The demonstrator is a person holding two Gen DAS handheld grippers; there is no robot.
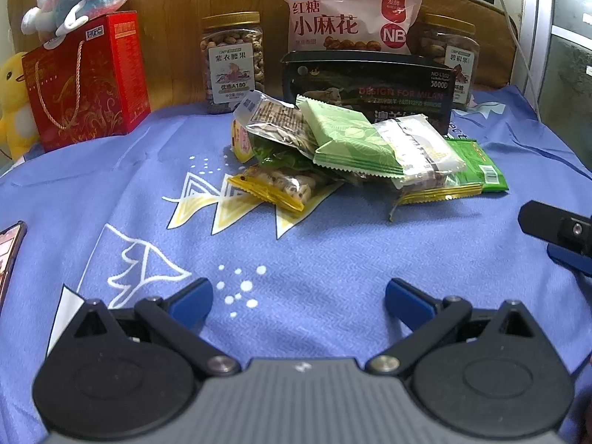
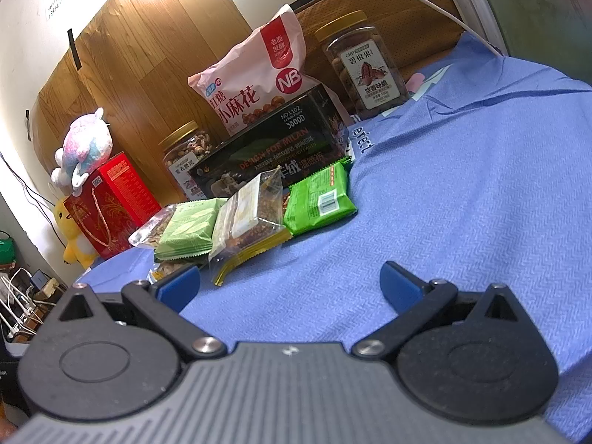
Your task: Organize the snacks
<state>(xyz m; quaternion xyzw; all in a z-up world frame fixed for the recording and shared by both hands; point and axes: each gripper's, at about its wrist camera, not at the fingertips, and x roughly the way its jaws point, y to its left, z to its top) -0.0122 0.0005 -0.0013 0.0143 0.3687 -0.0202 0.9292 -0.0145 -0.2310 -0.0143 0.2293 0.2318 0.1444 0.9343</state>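
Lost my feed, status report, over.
Left gripper open, empty. Right gripper open, empty. Snack pile untouched on blue cloth. Nothing in the way.

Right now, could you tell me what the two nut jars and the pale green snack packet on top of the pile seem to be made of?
The nut jars look like clear rigid plastic, since the nuts show through, with glossy gold lids, plastic or metal. The pale green packet seems to be matte printed film: its ends are crimped and serrated.
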